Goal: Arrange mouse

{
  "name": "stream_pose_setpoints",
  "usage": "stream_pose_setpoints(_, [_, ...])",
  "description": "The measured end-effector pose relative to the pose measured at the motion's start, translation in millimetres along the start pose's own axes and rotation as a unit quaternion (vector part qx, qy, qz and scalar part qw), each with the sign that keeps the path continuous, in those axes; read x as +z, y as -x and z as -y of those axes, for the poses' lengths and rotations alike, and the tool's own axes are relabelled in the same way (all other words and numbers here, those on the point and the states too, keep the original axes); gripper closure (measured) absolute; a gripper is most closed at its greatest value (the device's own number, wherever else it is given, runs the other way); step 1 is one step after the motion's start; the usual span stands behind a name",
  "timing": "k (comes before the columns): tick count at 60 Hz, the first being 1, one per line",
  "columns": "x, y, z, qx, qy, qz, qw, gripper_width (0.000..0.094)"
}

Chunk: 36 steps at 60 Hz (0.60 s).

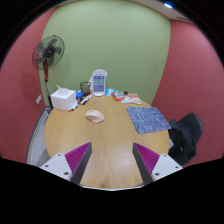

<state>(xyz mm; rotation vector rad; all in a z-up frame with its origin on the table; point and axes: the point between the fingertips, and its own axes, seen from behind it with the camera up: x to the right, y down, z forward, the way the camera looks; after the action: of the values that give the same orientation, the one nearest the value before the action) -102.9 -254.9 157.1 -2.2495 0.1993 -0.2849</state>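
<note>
A pale beige mouse (95, 115) lies on the round wooden table (100, 140), well beyond my fingers and left of a blue patterned mouse mat (149, 120). My gripper (112, 160) is open and empty, held above the near part of the table, with its magenta pads (76, 157) wide apart. Nothing stands between the fingers.
A white box (63, 97), a blue-and-white container (98, 81) and small items (125, 96) stand at the table's far side. A standing fan (46, 55) is at the back left. A black office chair (186, 132) stands at the right of the table.
</note>
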Motion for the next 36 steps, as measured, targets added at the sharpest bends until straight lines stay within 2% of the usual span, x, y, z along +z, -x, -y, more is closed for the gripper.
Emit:
stream_pose_setpoints(23, [221.9, 67.4, 47.0, -0.063, -0.017, 0.051, 0.997, 0.0096])
stream_pose_setpoints(36, [297.1, 90.3, 61.9, -0.094, 0.004, 0.076, 0.993, 0.0098])
